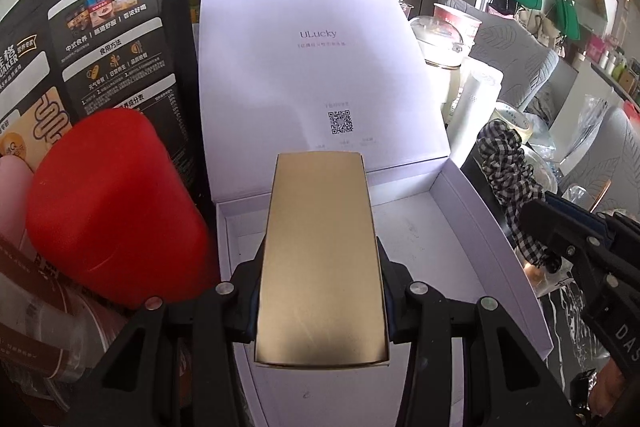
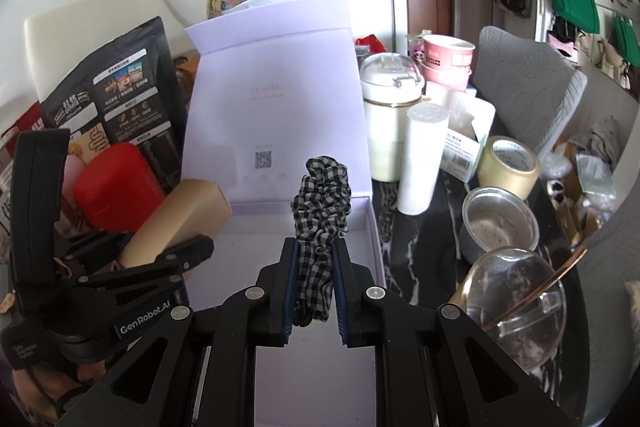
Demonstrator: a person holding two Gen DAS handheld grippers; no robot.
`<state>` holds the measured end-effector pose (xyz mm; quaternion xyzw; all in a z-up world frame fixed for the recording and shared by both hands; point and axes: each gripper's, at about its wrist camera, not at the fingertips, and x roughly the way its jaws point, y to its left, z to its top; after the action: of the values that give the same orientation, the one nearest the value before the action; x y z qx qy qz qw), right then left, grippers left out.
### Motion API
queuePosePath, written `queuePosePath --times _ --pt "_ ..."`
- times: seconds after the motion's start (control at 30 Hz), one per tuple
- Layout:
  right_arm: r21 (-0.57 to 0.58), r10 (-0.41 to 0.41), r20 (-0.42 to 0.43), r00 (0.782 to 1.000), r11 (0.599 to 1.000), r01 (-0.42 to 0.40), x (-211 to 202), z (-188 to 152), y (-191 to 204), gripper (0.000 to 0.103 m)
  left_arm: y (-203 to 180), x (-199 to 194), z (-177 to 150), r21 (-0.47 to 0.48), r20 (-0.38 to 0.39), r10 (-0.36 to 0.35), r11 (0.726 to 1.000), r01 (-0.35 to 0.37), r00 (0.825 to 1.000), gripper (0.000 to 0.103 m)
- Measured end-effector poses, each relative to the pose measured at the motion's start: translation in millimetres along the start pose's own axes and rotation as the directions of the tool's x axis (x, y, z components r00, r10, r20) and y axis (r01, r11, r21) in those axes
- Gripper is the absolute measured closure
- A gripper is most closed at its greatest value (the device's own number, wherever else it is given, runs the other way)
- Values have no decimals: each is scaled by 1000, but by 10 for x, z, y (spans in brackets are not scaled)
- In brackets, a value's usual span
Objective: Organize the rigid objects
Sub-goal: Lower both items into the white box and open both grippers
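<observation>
Your white box (image 1: 472,211) sits open on the dark marbled table (image 2: 424,247), its lid (image 1: 316,67) standing upright behind it with pale "ULucky" lettering and a small square code. From your left wrist camera the box floor is largely covered by what you carry, and its near edge is cut off behind the gripper frame. From your right wrist camera the lettering on the lid is too washed out to read.

To the left of the box, a black printed pouch (image 1: 108,39) leans upright, with a red rounded container (image 1: 116,203) in front of it. What lies at the far left of that view is cropped and too blurred to tell.

Your left gripper (image 1: 322,267) is clamped on the sides of a gold carton (image 1: 320,259), long, flat-faced and matte, its far end reaching over the box's back wall. Only the right wrist camera shows it from the side (image 2: 180,219), tilted above the box's left edge.

Your right gripper (image 2: 316,283) is nearly closed, pinching a black-and-white checked scrunchie (image 2: 320,203) between its blue pads; the ruffled fabric stands up over the box's right rear corner.

Only the right view shows the roll of tape (image 2: 508,167), the steel bowl (image 2: 496,223) and the glass lid (image 2: 516,303) on the table to the right.
</observation>
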<state>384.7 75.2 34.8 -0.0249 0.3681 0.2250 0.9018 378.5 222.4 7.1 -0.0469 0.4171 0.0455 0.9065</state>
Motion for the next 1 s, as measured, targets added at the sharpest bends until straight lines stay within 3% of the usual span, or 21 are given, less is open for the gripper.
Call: queuePosePath --times 0.43,0.5,0.63,1.0 --pt "-39 -30 -4 1000 999 30 38 8 73 81 18 93 21 -23 -63 31 999 -32 998 59" --pt "-40 -29 -3 1000 999 29 28 9 79 73 14 88 18 -20 -62 44 999 -45 997 56" --pt "-24 -42 -5 999 999 42 4 22 42 73 4 51 38 -20 -48 84 996 -86 995 55" --pt "-14 -53 13 999 998 53 -87 41 20 69 -4 -88 57 -19 -32 96 995 -97 995 55"
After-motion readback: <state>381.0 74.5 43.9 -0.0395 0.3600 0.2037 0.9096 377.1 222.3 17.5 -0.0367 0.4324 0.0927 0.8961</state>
